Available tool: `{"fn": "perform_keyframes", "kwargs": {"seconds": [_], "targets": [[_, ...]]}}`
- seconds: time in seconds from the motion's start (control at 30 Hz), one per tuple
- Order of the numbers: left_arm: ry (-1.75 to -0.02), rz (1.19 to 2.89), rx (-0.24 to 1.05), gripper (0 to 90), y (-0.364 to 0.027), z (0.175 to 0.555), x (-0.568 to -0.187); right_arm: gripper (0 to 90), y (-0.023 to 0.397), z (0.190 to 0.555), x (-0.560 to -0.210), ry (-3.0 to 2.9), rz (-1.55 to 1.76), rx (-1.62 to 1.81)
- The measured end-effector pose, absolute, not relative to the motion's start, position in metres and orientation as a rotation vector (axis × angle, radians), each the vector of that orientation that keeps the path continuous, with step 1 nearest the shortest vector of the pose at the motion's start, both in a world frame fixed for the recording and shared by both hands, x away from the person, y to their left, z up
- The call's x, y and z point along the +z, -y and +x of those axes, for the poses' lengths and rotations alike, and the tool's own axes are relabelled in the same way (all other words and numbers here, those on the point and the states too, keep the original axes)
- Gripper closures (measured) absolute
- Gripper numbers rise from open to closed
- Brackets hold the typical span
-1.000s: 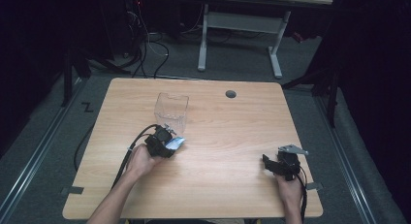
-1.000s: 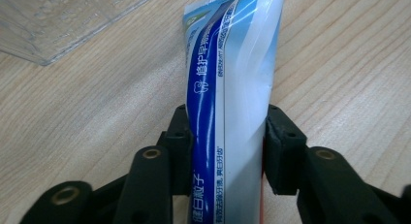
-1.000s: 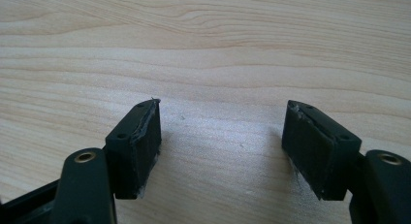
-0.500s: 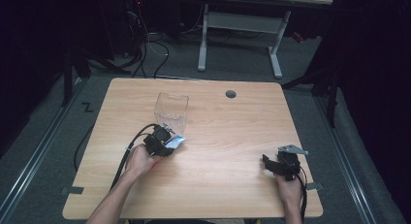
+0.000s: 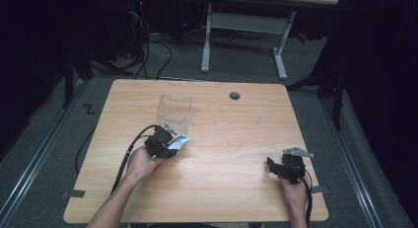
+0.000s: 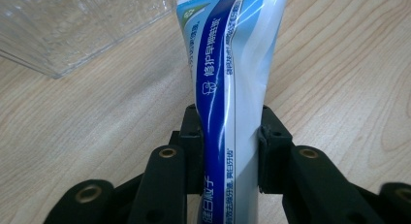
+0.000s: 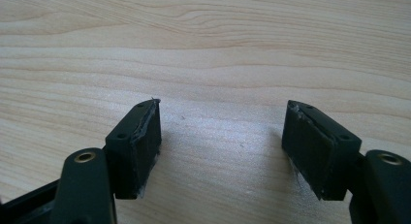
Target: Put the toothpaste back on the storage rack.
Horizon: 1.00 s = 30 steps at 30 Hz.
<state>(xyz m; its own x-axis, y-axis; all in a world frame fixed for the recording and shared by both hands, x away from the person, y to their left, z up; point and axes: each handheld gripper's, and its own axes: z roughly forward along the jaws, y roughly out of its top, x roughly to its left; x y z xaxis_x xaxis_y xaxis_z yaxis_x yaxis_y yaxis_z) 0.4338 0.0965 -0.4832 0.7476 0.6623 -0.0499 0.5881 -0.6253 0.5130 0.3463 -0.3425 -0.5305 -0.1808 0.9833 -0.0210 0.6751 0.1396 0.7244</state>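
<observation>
A blue and white toothpaste tube (image 6: 228, 88) is clamped between the jaws of my left gripper (image 6: 228, 146), its flat end pointing toward a clear plastic container (image 6: 72, 25). In the high view the left gripper (image 5: 165, 143) holds the tube (image 5: 178, 141) just in front of the clear container (image 5: 174, 112), left of the table's middle. My right gripper (image 5: 277, 168) rests low near the table's front right, and the right gripper view shows it (image 7: 220, 146) open over bare wood with nothing between its pads.
The wooden table (image 5: 236, 139) has a round cable hole (image 5: 234, 95) at the back. A black cable (image 5: 123, 164) trails from the left gripper toward the front left edge. A white desk frame (image 5: 241, 35) stands on the floor beyond the table.
The left gripper with the tube has shifted slightly toward the container. The right gripper has stayed in place.
</observation>
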Motion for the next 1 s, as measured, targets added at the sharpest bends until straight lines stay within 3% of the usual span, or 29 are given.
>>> {"fn": "perform_keyframes", "kwargs": {"seconds": [1.0], "targets": [[-0.984,2.245,0.239,69.7,-0.135,0.423,-0.442,30.5,0.342,0.346,-0.531,-1.920,1.585,0.804]]}}
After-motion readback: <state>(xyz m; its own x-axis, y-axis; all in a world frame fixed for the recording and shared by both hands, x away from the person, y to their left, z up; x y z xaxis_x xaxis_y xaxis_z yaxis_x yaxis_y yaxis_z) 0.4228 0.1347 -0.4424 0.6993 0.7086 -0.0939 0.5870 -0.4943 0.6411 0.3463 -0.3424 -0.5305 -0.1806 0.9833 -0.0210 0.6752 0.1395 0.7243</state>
